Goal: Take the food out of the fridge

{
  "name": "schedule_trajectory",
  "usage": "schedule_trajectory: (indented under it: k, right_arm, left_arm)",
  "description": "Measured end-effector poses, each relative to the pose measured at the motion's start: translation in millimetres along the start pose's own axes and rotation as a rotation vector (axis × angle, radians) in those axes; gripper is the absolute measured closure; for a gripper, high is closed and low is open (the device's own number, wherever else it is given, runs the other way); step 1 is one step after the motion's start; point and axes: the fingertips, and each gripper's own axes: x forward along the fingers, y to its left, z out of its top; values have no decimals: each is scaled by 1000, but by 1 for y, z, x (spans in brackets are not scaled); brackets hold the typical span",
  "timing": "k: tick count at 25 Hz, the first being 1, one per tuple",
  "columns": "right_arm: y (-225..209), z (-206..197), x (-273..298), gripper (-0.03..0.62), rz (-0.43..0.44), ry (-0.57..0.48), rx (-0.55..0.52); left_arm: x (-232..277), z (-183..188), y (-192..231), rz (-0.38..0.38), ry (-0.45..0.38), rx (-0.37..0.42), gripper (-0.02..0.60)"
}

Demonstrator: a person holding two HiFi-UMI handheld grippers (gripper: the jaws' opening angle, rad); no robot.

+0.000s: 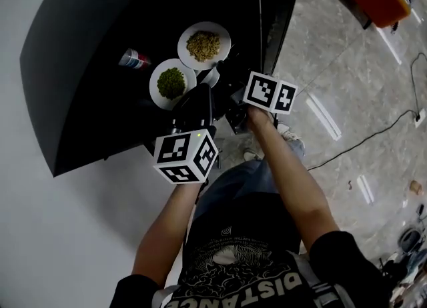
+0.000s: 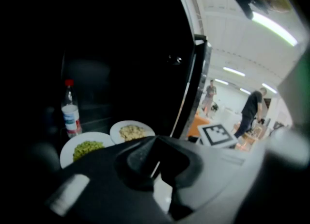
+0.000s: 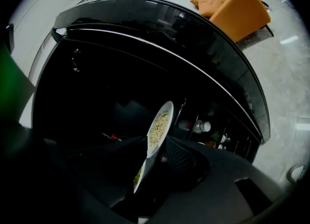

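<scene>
We see the right gripper [image 3: 156,145] pinching the rim of the white plate of yellowish grains [image 1: 203,45], beside the white plate of green food [image 1: 172,83]; left gripper [image 2: 155,145] closed, empty; forearms [image 1: 287,180] extended.

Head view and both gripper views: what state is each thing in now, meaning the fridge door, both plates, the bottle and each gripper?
Fridge door: open.
Plate of green food: flat on the fridge shelf, not gripped.
Plate of yellowish food: on the shelf, its rim between the right gripper's jaws.
Bottle: upright, red cap on.
Left gripper: shut, empty.
Right gripper: jaws either side of the plate's rim; clamped or not, can't tell.
</scene>
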Motion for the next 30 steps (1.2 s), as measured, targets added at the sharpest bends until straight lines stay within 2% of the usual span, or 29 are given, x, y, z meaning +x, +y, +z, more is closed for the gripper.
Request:
schedule_trajectory:
  k: [7, 12, 16, 22, 30]
  right_arm:
    - [-14, 7, 22, 507, 15, -17, 204]
    - [-19, 9, 21, 574, -1, -1, 312]
    - [-19, 12, 18, 586, 20, -8, 420]
    - [-7, 14, -7, 586, 34, -3, 413]
    - [34, 19, -86, 587, 68, -33, 417]
  left_arm:
    - [-1, -5, 10, 2, 17, -7, 580]
    - [-4, -3, 10, 10, 5, -18, 580]
    - [-6, -1, 9, 15, 0, -33, 580]
    - [-14, 7, 3, 21, -19, -42, 580]
    - [-45, 34, -19, 19, -80, -55, 580]
